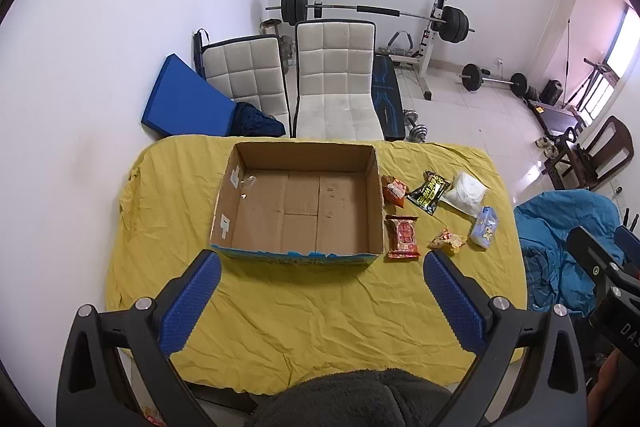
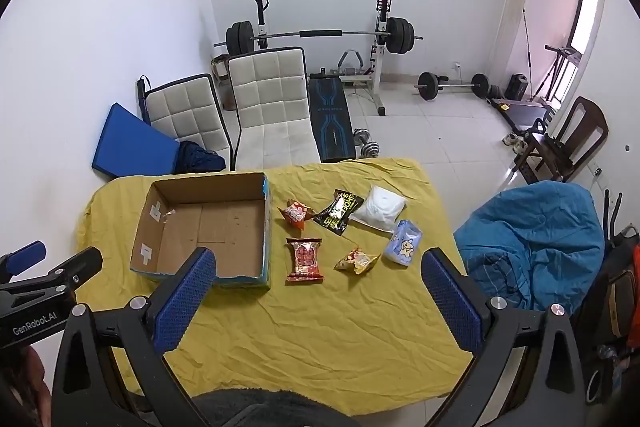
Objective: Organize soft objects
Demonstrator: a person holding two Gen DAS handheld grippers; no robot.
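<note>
An open, empty cardboard box (image 1: 296, 211) (image 2: 208, 231) sits on the yellow-covered table (image 1: 304, 315) (image 2: 320, 323). To its right lie several soft packets: a red snack pack (image 1: 403, 237) (image 2: 305, 260), an orange snack bag (image 1: 394, 190) (image 2: 296, 213), a black-and-yellow packet (image 1: 429, 192) (image 2: 340, 211), a white bag (image 1: 466, 192) (image 2: 380, 211), a blue tissue pack (image 1: 485, 227) (image 2: 403, 247) and a yellow snack bag (image 1: 448, 241) (image 2: 357, 260). My left gripper (image 1: 320, 263) is open and empty above the near table. My right gripper (image 2: 318, 261) is open and empty, in front of the packets.
Two white padded chairs (image 1: 336, 83) (image 2: 272, 107) stand behind the table, with a blue mat (image 1: 188, 99) against the wall. A blue blanket heap (image 2: 536, 243) lies right of the table. Barbell rack (image 1: 376, 15), dumbbells and a wooden chair (image 2: 568, 143) stand farther back.
</note>
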